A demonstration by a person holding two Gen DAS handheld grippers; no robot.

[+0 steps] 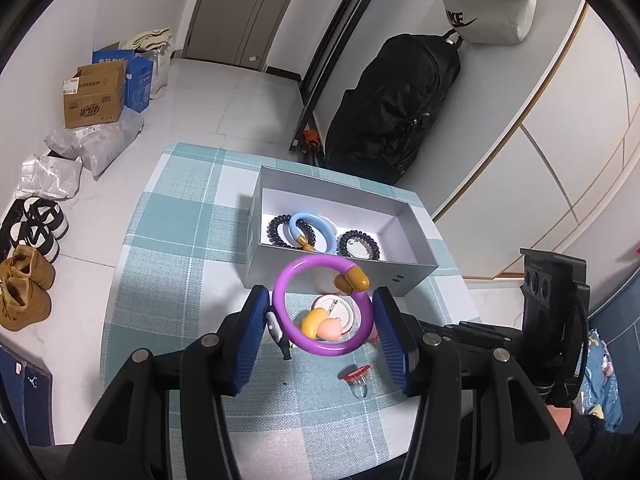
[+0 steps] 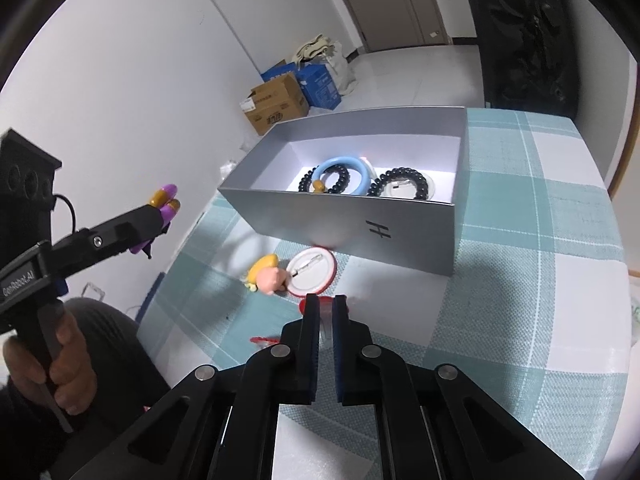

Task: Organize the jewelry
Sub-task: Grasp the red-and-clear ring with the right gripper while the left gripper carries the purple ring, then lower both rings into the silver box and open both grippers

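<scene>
- Left tongs (image 1: 322, 330) are raised above the desk (image 1: 176, 240), just short of the grey box (image 1: 400, 278), pads pressed against the sides of a purple bracelet (image 1: 322, 306).
- Right tongs (image 2: 326, 312) sit low near the desk, jaws nearly closed around a red ring (image 2: 325, 301); whether they grip it is unclear.

Lighting: we note even, cool indoor light from overhead, fairly bright. Shadows: soft, short, beside the grey box (image 2: 352, 216) on the checked tablecloth (image 2: 520, 280). Glare: a hot patch inside the box's white floor. Distortion: strong fisheye bending, black vignette at corners. Focus: near gripper fingers (image 1: 248, 344) slightly soft.
</scene>
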